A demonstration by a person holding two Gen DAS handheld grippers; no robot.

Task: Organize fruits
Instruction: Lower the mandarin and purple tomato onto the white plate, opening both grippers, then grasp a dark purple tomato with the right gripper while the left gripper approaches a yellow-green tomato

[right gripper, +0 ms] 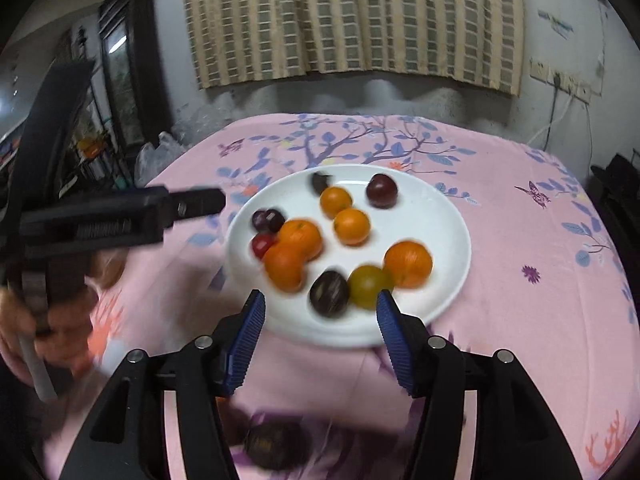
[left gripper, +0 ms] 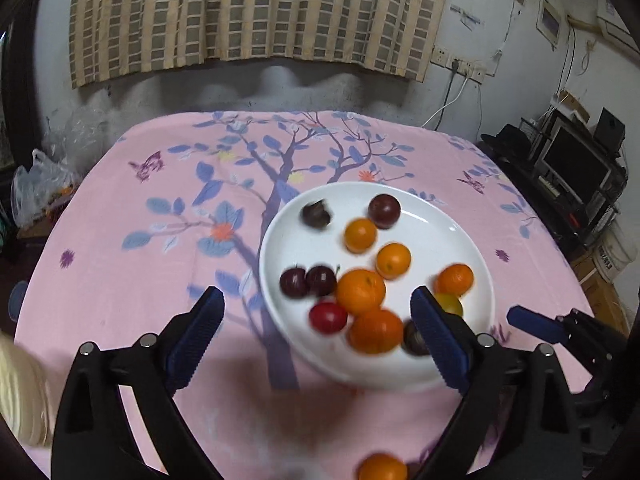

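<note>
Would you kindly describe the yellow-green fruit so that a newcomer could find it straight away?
Start at the round white plate on the pink floral tablecloth. Look along its near rim, on the right-hand side in the right wrist view. The yellow-green round fruit sits between a dark purple plum and an orange, touching both; it is the plate's only greenish fruit.

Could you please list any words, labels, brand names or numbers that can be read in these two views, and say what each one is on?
No text reads clearly in either view.
White box beside the table, at the right: dark printed characters, too small and blurred to read.
Notices on the wall: too small to read.
Fruit, white plate and pink floral tablecloth: no lettering visible.
</note>
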